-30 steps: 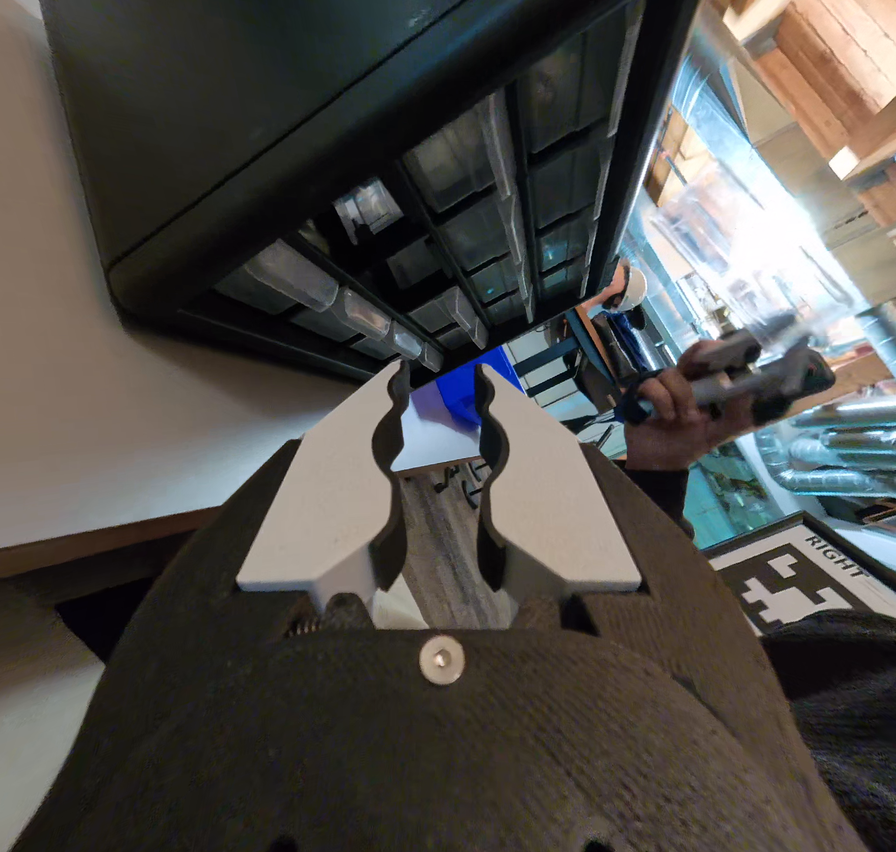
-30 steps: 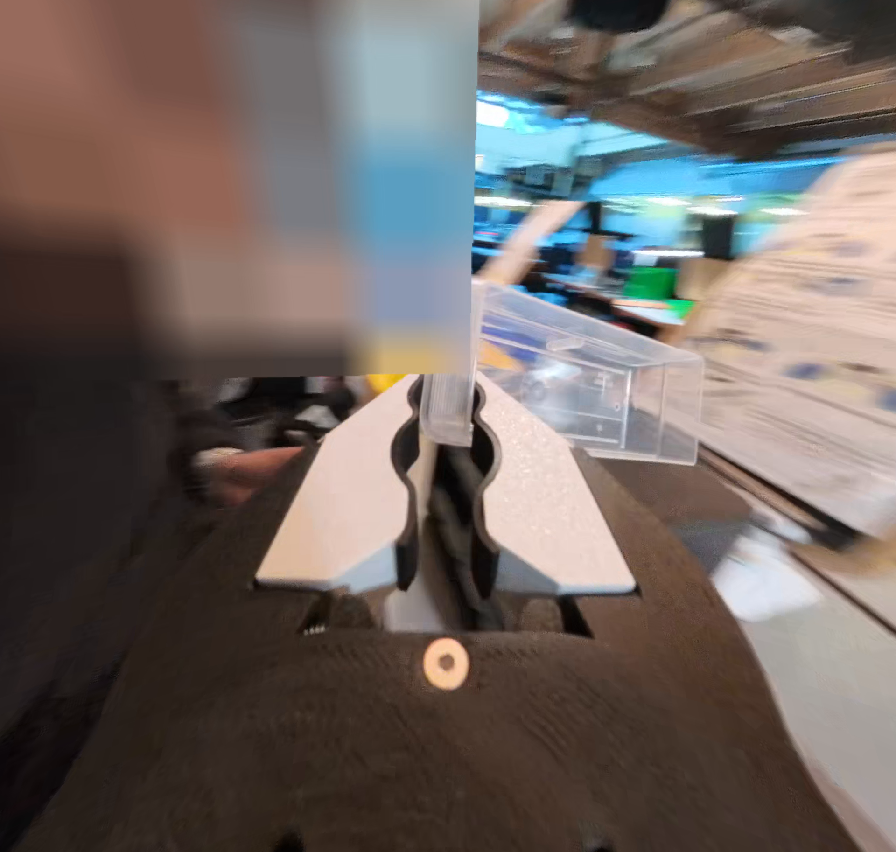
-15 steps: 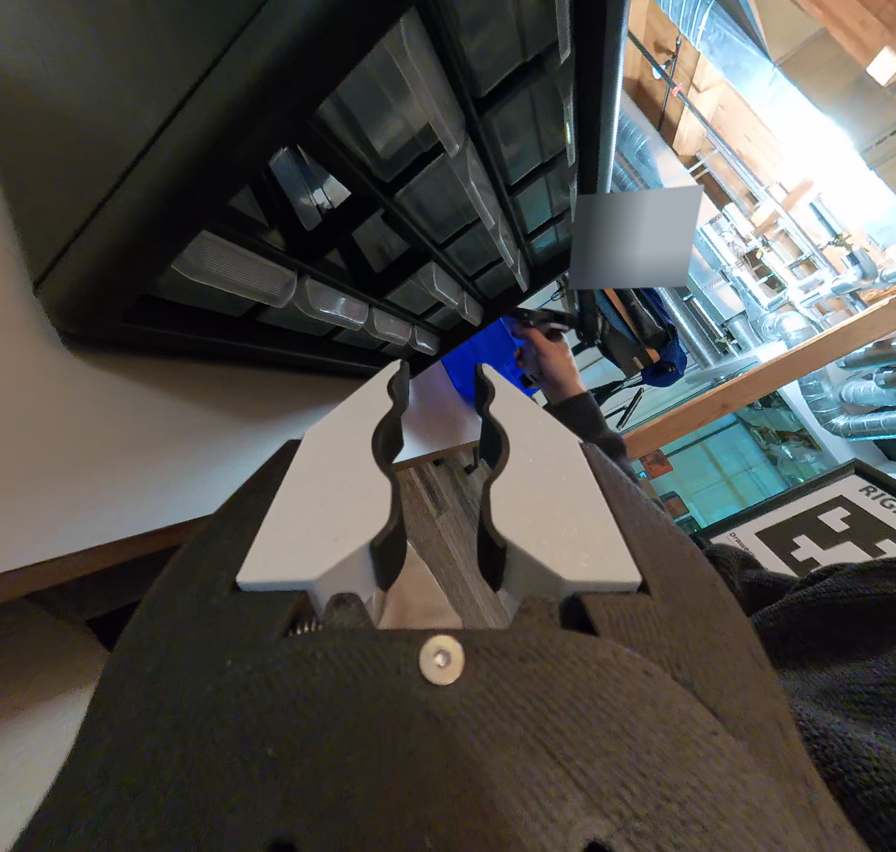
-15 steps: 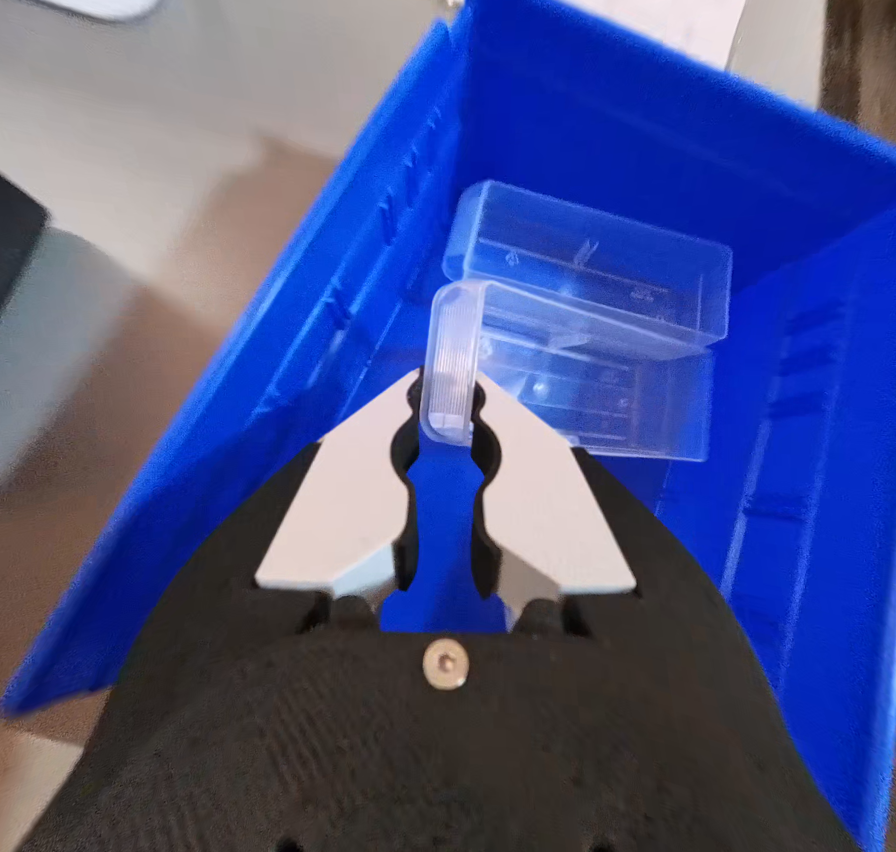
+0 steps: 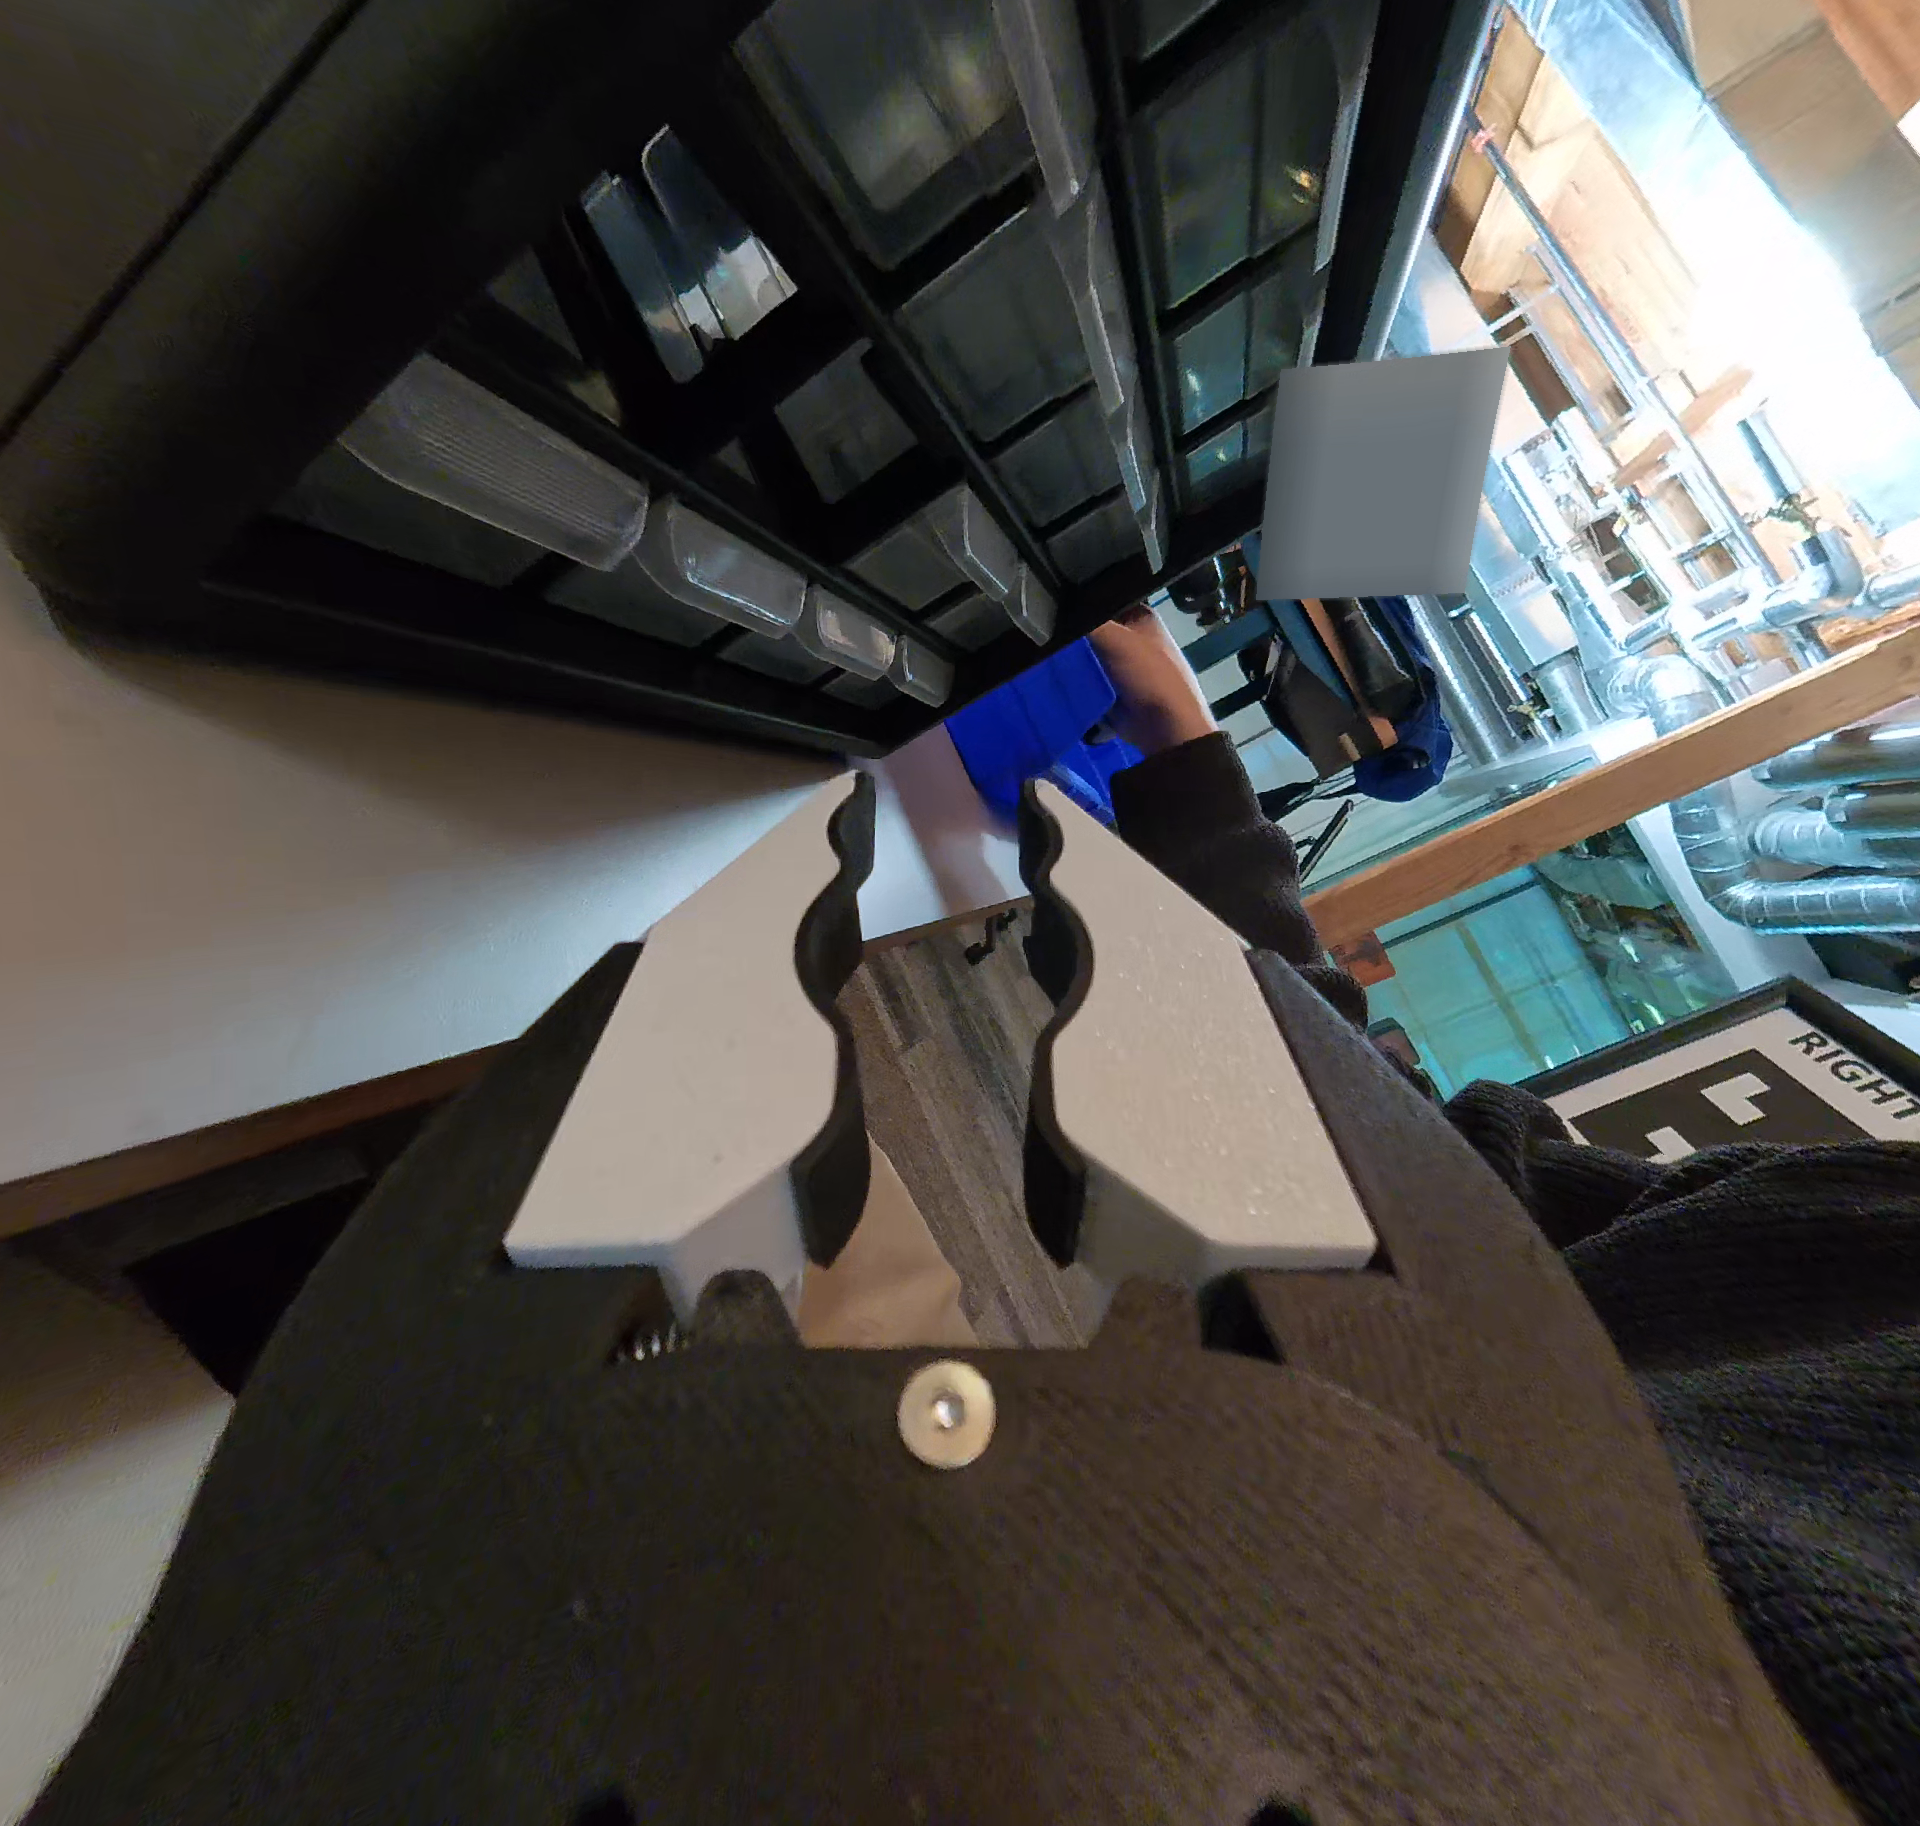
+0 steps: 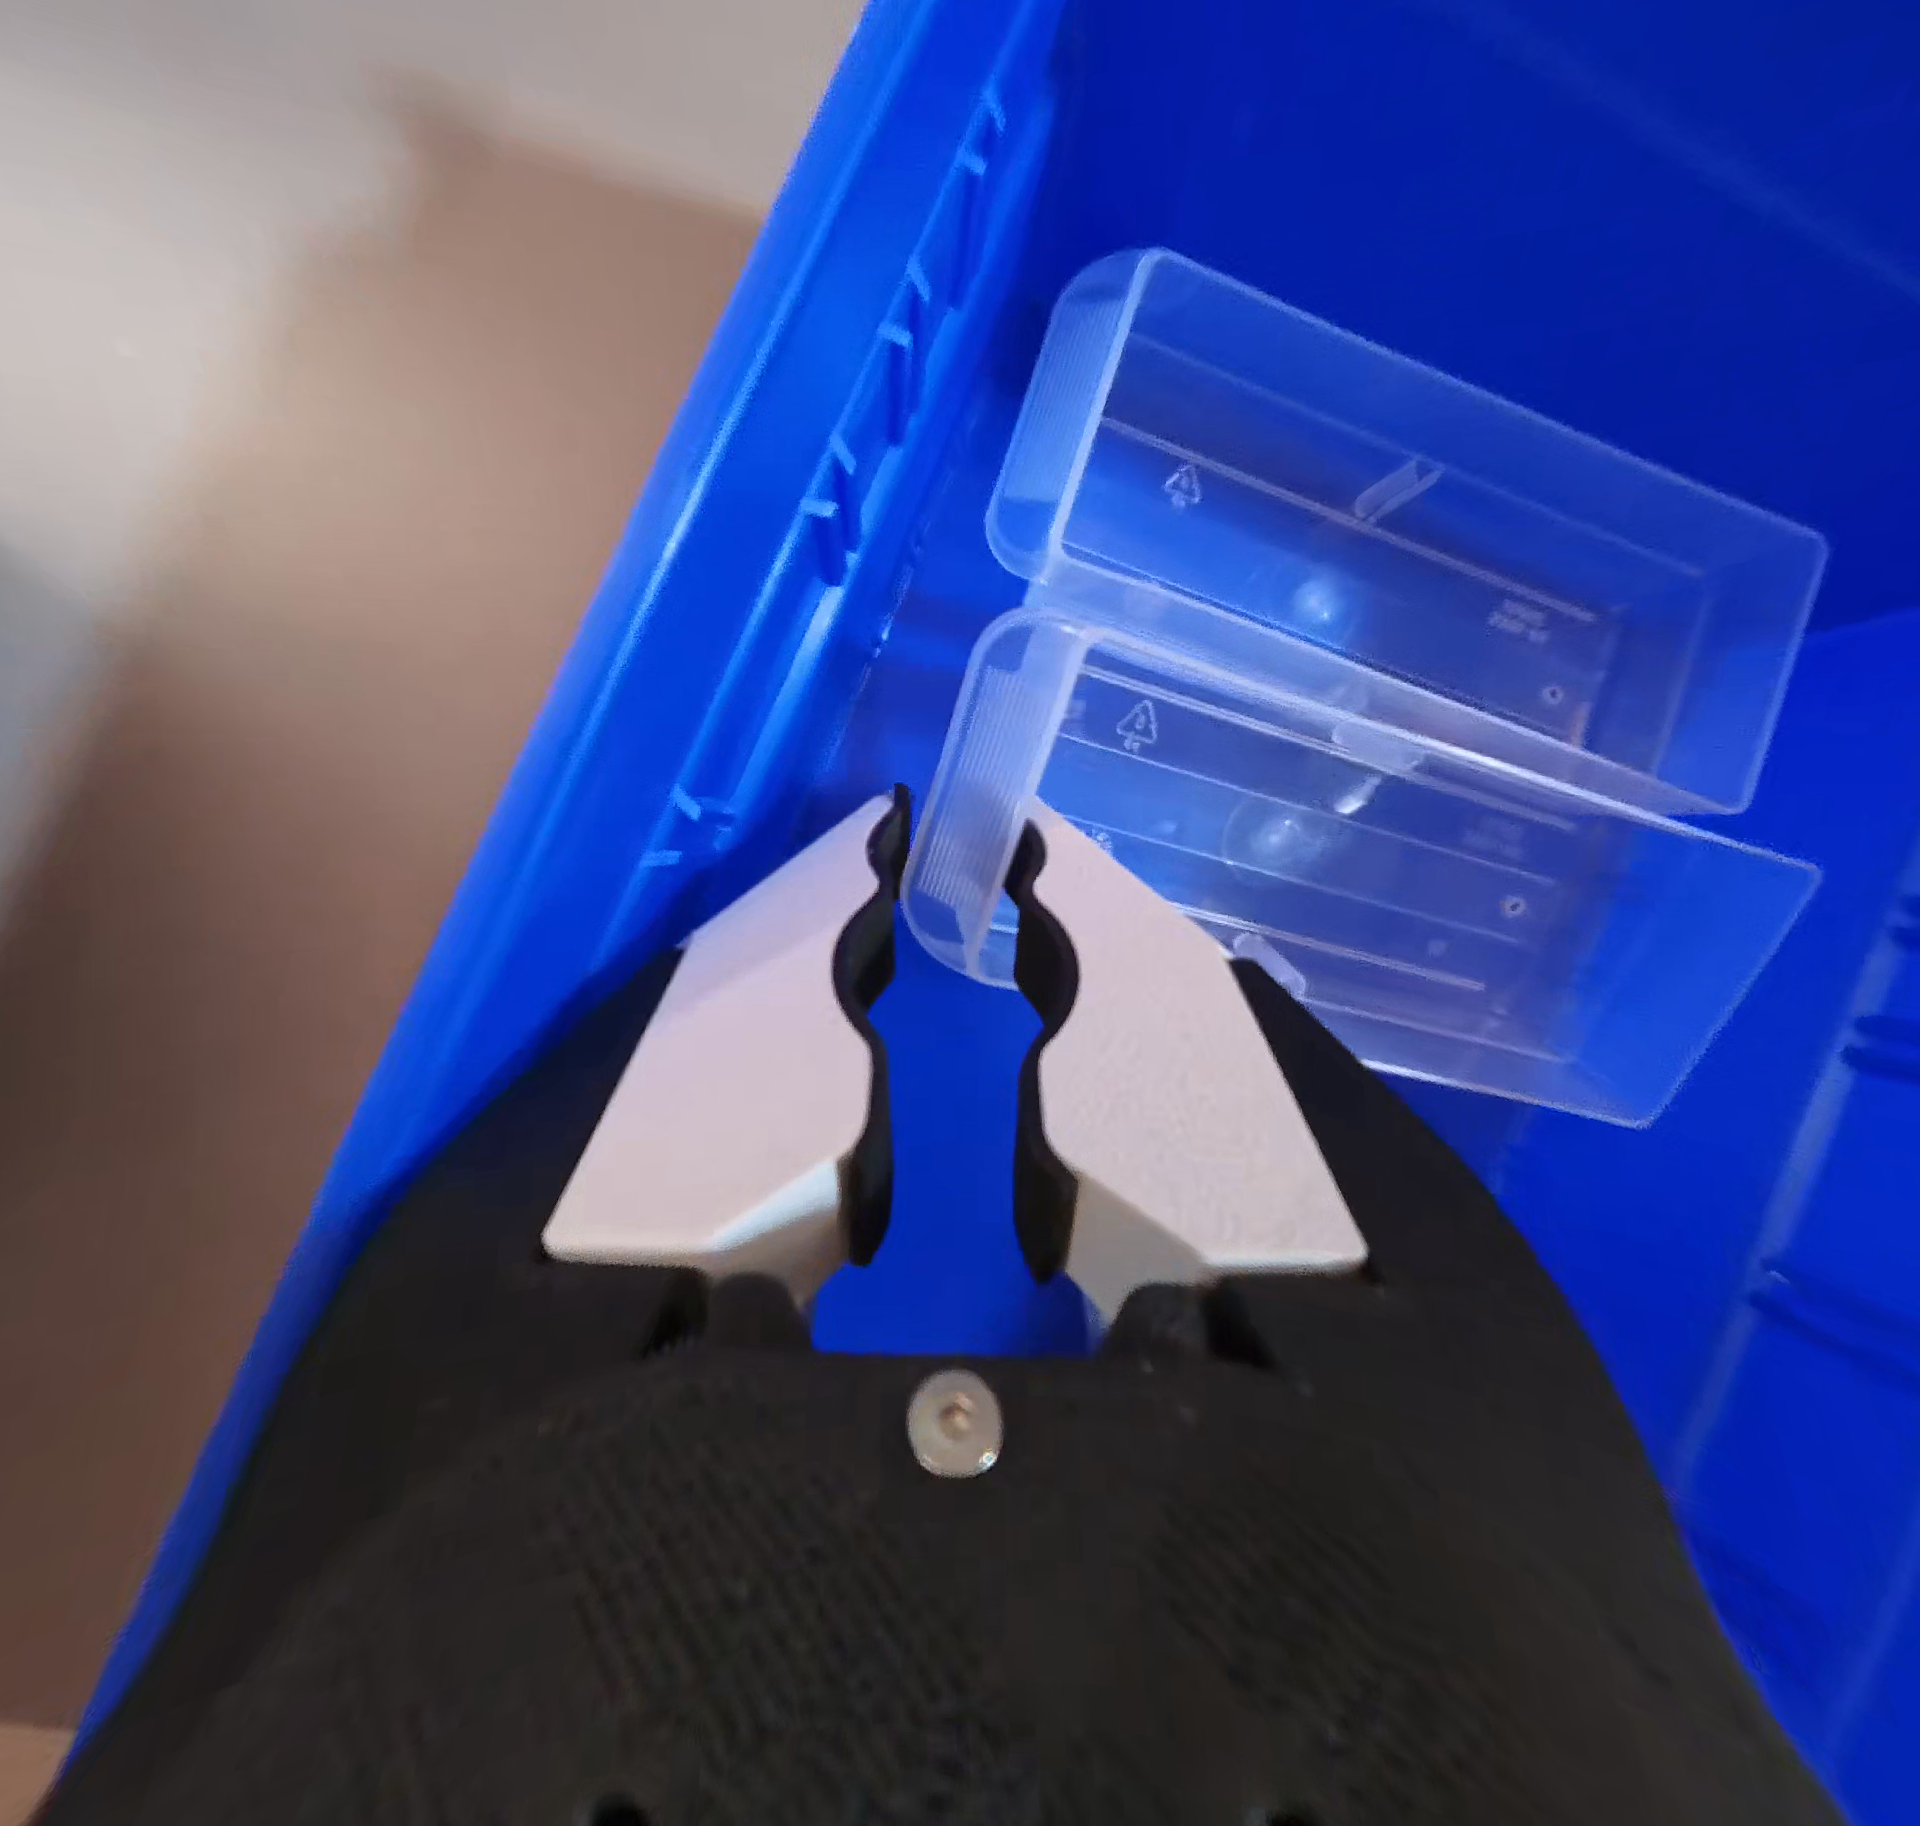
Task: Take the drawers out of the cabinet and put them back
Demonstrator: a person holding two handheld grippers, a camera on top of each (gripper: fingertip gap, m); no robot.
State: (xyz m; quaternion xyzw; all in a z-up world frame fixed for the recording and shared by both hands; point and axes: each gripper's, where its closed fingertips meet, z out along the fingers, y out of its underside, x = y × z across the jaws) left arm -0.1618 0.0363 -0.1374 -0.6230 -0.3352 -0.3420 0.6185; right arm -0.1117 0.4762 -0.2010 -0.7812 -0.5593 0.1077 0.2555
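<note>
Only the right wrist view looks down into the blue plastic bin (image 6: 1351, 114), where two clear plastic drawers lie side by side: the far drawer (image 6: 1403, 540) and the near drawer (image 6: 1351, 903). The right gripper (image 6: 958, 826) straddles the near drawer's ribbed handle, jaws parted, whether touching I cannot tell. The left wrist view shows the black drawer cabinet (image 5: 520, 218) on the white bench (image 5: 312, 893). The left gripper (image 5: 943, 789) hangs released, tilted upward beside the bench edge.

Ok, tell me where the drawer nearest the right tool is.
In the right wrist view, the near clear drawer lies inside the blue bin, beside a second clear drawer, its handle between the right tool's fingers.
</note>
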